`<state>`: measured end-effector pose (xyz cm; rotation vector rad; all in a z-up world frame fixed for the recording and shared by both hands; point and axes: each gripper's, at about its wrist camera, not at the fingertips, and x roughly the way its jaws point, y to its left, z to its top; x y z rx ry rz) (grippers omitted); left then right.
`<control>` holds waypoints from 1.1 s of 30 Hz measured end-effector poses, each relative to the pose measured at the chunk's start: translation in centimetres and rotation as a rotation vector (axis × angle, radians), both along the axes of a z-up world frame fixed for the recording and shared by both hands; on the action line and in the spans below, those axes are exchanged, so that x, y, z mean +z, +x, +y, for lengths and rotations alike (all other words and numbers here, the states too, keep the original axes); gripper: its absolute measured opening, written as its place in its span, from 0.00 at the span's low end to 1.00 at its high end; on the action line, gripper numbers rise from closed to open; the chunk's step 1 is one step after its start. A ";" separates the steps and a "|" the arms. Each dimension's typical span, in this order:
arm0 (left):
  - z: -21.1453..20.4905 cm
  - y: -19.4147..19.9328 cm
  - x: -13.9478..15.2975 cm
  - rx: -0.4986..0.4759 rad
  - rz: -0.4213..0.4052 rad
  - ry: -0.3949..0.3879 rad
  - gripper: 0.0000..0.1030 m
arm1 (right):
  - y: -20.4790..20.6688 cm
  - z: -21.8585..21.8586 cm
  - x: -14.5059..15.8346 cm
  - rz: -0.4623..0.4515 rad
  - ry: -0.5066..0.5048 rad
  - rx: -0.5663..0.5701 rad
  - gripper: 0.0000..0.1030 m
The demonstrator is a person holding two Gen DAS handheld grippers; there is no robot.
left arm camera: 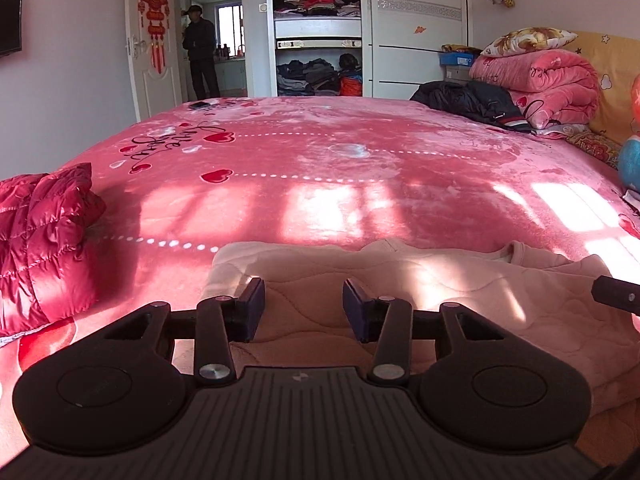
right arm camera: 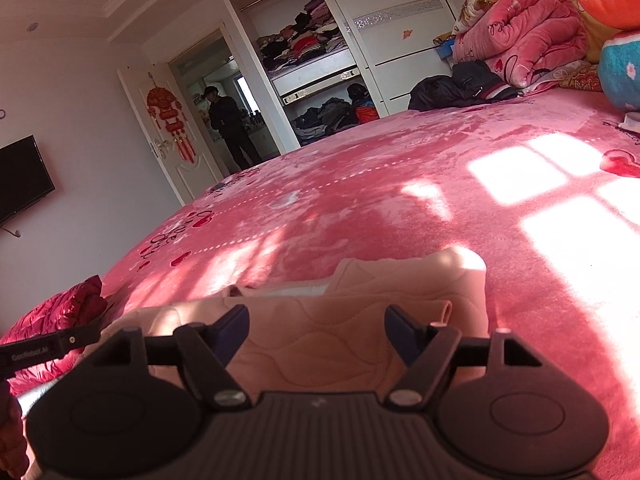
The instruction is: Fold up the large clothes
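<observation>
A red quilted jacket [left arm camera: 44, 240] lay at the left edge of the pink bedspread [left arm camera: 320, 160]; the folded pale pink garment [left arm camera: 400, 276] lay at the near edge; the left gripper [left arm camera: 304, 304] hung over it, jaws partly apart, gripping nothing; the right gripper [right arm camera: 316, 332] stood wider, also empty.

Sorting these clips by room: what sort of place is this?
A home bedroom, most likely. A wide bed under a pink heart-print blanket fills the view, a built-in wardrobe stands open with stacked clothes, and a folded quilt and pillow sit at the head.
</observation>
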<state>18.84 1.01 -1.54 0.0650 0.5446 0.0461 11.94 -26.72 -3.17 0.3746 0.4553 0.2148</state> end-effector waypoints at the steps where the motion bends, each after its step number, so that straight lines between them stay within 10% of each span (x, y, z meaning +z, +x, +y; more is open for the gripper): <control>1: -0.1 0.5 -0.5 0.009 0.004 0.010 0.50 | 0.2 0.1 -0.1 0.004 -0.007 0.003 0.72; 19: 0.3 1.5 -6.3 -0.019 -0.040 0.090 0.51 | 2.2 1.0 -3.3 0.085 -0.106 0.019 0.75; 33: 0.9 -4.1 -1.1 -0.047 -0.050 0.023 0.69 | -1.9 0.3 -1.1 0.050 -0.098 0.010 0.90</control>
